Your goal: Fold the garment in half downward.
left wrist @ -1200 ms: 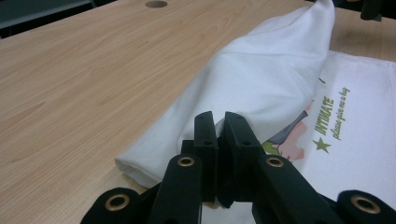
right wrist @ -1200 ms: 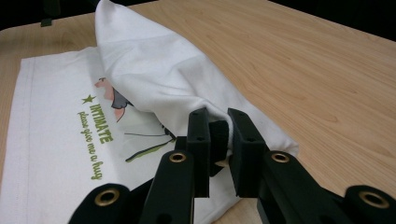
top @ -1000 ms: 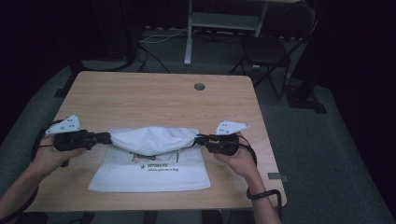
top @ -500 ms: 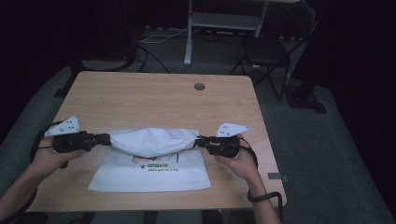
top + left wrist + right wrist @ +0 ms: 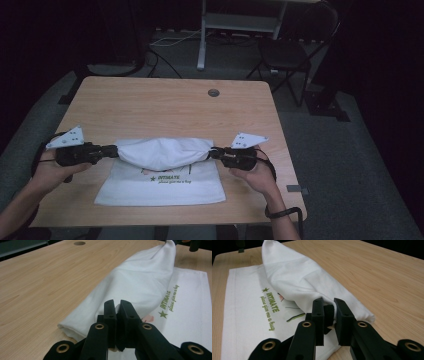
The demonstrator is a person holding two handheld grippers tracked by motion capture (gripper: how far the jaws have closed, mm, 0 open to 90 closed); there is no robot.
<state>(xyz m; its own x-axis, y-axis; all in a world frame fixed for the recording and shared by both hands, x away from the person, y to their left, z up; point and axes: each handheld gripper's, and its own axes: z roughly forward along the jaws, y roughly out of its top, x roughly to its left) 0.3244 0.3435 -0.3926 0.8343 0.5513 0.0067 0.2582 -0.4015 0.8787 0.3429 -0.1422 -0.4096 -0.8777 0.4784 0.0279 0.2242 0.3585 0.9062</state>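
1. High view: you hold the left gripper [image 5: 116,151] at the left end of a white cloth bag [image 5: 162,170] and the right gripper [image 5: 214,153] at its right end. The bag lies on the near half of the wooden table [image 5: 165,107]. Its far edge is gathered into a thick roll stretched between your two grippers, and its near part lies flat with green lettering [image 5: 172,179] facing up. Each gripper carries a grey three-cornered plate on top. A small round hole [image 5: 213,92] sits in the table well beyond the bag, and a black chair [image 5: 287,50] stands on the floor behind the table.

2. Left gripper view: your left gripper's [image 5: 117,308] jaws stand close together, clamped on a pinch of the white fabric at the end of the roll. The roll runs away from the jaws across the table towards the top right of the picture. The flat printed part lies to the right.

3. Right gripper view: your right gripper's [image 5: 329,308] jaws are likewise pressed onto a fold of the bag's cloth. The roll runs away towards the top left. The flat part with the green print lies to the left of the jaws.
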